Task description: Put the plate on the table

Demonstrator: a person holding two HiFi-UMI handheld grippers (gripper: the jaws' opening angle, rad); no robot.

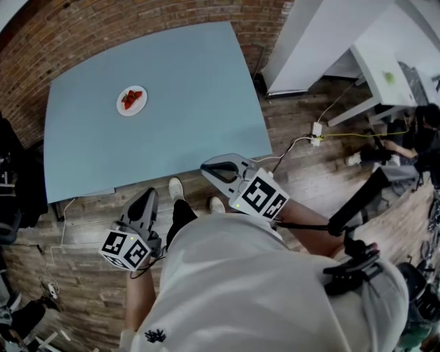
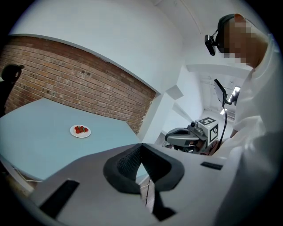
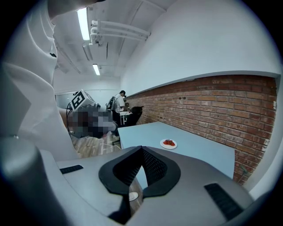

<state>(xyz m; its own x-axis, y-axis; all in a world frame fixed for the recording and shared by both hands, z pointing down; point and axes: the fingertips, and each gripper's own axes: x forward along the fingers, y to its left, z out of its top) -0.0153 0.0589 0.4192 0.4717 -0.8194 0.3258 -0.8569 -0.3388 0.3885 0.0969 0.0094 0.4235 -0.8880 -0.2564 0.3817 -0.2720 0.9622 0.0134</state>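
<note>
Plate (image 1: 131,100) – small, white, round – lies flat on the light-blue table (image 1: 185,89), toward the table's far-left part and well in from every edge. Red strawberries (image 1: 130,97) sit in a small cluster on it. Nothing else is on the tabletop.

The brick wall (image 1: 137,20) runs along the table's far side. Wooden floor (image 1: 302,179) shows at the near and right sides, with a white cable (image 1: 292,146) trailing across it near the table's right corner.

My left gripper (image 1: 148,196) is well apart from the plate, on the near side of the table's near edge and over the floor. Its jaws are pressed together at the tips with nothing between them; through the gap behind the tips I see only table edge and floor. Its marker cube (image 1: 126,249) is close to my body.

My right gripper (image 1: 218,167) is to the right of the left one, just near of the table's near edge, also far from the plate. Its jaws are closed tip to tip too – empty. Its marker cube (image 1: 265,196) faces up toward the head camera. Both grippers point toward the table and slightly down.

My two white shoes (image 1: 177,188) stand on the floor between the grippers, just near of the table's edge. A white desk (image 1: 375,75) stands at the far right, well apart from the table.
</note>
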